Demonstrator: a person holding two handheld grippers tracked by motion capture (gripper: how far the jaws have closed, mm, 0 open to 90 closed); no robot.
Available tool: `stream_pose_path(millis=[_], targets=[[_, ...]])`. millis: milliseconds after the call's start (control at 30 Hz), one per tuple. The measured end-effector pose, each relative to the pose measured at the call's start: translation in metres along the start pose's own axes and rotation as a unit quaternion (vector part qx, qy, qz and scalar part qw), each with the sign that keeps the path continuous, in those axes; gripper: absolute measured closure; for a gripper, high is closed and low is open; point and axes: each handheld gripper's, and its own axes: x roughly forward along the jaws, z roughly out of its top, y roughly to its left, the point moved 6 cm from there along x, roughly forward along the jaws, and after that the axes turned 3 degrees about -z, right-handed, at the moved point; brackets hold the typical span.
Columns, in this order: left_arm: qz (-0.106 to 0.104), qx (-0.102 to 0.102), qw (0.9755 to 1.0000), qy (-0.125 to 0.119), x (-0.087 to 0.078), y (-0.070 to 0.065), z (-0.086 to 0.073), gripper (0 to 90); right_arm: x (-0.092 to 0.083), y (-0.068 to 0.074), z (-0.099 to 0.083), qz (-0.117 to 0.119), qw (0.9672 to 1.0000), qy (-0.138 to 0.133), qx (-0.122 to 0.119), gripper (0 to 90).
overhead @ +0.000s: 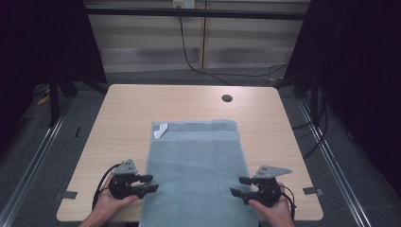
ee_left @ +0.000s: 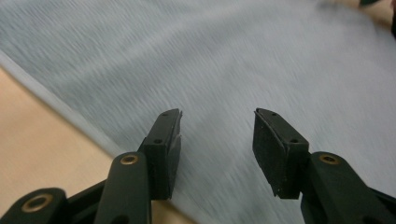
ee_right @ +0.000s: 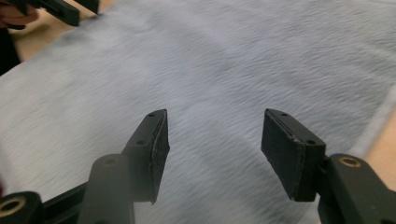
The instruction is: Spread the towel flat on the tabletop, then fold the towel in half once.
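Note:
A grey-blue towel (overhead: 196, 165) lies flat along the middle of the wooden table (overhead: 123, 109), and its near end runs over the front edge. A white tag (overhead: 161, 130) sits at its far left corner. My left gripper (overhead: 154, 183) is at the towel's left edge, pointing inward, jaws open. In the left gripper view the gripper (ee_left: 217, 133) hovers over the towel (ee_left: 233, 56) with nothing between the pads. My right gripper (overhead: 235, 185) faces it from the towel's right edge, open too. In the right gripper view that gripper (ee_right: 212, 140) stands open and empty over the towel (ee_right: 233, 60).
A round cable hole (overhead: 227, 98) is near the table's far edge. Bare wood flanks the towel on both sides. Black cables (overhead: 189, 56) run across the floor behind the table. The left gripper's jaws (ee_right: 60, 9) appear at the top left of the right gripper view.

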Motion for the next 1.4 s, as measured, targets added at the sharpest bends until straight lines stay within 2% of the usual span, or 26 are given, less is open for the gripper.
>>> stream_pose_path(millis=[67, 133, 167, 200, 267, 300, 400, 467, 500, 567, 600, 667, 800, 833, 967, 1100, 1167, 1200, 1233, 1300, 1333, 1400], targets=[[0.021, 0.003, 0.9997, -0.01, 0.003, 0.011, 0.012, 51.7, 0.007, -0.01, 0.004, -0.012, 0.9999, 0.006, -0.002, 42.0], [0.033, -0.007, 0.9992, -0.019, 0.008, 0.023, 0.026, 51.5, 0.014, -0.023, 0.015, -0.028, 0.9996, 0.001, -0.002, 41.6], [0.036, -0.006, 0.9992, -0.017, 0.011, 0.027, 0.03, 51.5, 0.017, -0.028, 0.02, -0.03, 0.9995, -0.002, 0.002, 41.5], [0.049, -0.004, 0.9987, -0.016, 0.015, 0.034, 0.037, 51.1, 0.02, -0.032, 0.024, -0.033, 0.9994, -0.004, 0.002, 41.4], [0.058, -0.018, 0.9978, -0.025, 0.022, 0.044, 0.046, 51.2, 0.03, -0.041, 0.034, -0.04, 0.9992, -0.004, 0.007, 41.4], [0.062, -0.021, 0.9974, -0.029, 0.025, 0.047, 0.049, 51.3, 0.037, -0.047, 0.039, -0.044, 0.999, 0.001, 0.008, 41.4], [0.085, -0.02, 0.9961, -0.012, 0.035, 0.06, 0.05, 51.4, 0.053, -0.058, 0.048, -0.051, 0.9987, 0.002, 0.01, 41.6], [0.089, -0.03, 0.9955, -0.006, 0.041, 0.066, 0.046, 51.4, 0.061, -0.064, 0.051, -0.053, 0.9985, 0.007, 0.013, 41.7], [0.091, -0.026, 0.9955, -0.002, 0.043, 0.067, 0.044, 51.4, 0.064, -0.066, 0.051, -0.053, 0.9985, 0.007, 0.014, 41.9], [0.09, -0.017, 0.9958, -0.004, 0.045, 0.067, 0.043, 51.0, 0.07, -0.069, 0.045, -0.057, 0.9979, 0.026, 0.015, 42.3], [0.09, -0.017, 0.9958, -0.002, 0.045, 0.067, 0.043, 50.7, 0.069, -0.068, 0.044, -0.059, 0.998, 0.021, 0.012, 42.1], [0.091, -0.009, 0.9958, -0.002, 0.046, 0.065, 0.043, 50.5, 0.067, -0.065, 0.042, -0.059, 0.9978, 0.027, 0.016, 42.0], [0.083, -0.003, 0.9965, 0.0, 0.046, 0.062, 0.042, 48.8, 0.063, -0.057, 0.034, -0.074, 0.9968, 0.025, -0.017, 41.4], [0.083, -0.006, 0.9965, 0.002, 0.046, 0.061, 0.041, 48.8, 0.061, -0.055, 0.032, -0.076, 0.9968, 0.024, -0.012, 41.2], [0.076, -0.005, 0.997, 0.013, 0.043, 0.052, 0.037, 49.0, 0.053, -0.047, 0.026, -0.069, 0.9971, 0.032, 0.001, 41.2], [0.067, 0.007, 0.9974, 0.025, 0.039, 0.04, 0.031, 49.0, 0.044, -0.035, 0.017, -0.069, 0.9966, 0.045, -0.009, 41.0], [0.061, 0.01, 0.9977, 0.029, 0.038, 0.035, 0.028, 48.8, 0.039, -0.029, 0.013, -0.063, 0.9965, 0.054, -0.01, 40.8], [0.058, 0.012, 0.9978, 0.029, 0.038, 0.033, 0.028, 48.6, 0.037, -0.026, 0.012, -0.054, 0.9967, 0.06, 0.001, 39.8], [0.055, 0.013, 0.9979, 0.03, 0.038, 0.031, 0.027, 48.2, 0.035, -0.025, 0.011, -0.05, 0.9966, 0.065, 0.001, 39.7], [0.051, 0.017, 0.998, 0.033, 0.037, 0.029, 0.026, 47.7, 0.034, -0.024, 0.01, -0.049, 0.9964, 0.07, -0.004, 37.9], [0.05, 0.02, 0.9981, 0.032, 0.038, 0.028, 0.026, 47.3, 0.033, -0.026, 0.012, -0.04, 0.9964, 0.074, 0.003, 35.1], [0.05, 0.024, 0.9979, 0.033, 0.037, 0.027, 0.025, 47.2, 0.032, -0.034, 0.022, -0.041, 0.9975, 0.058, 0.003, 35.1]])
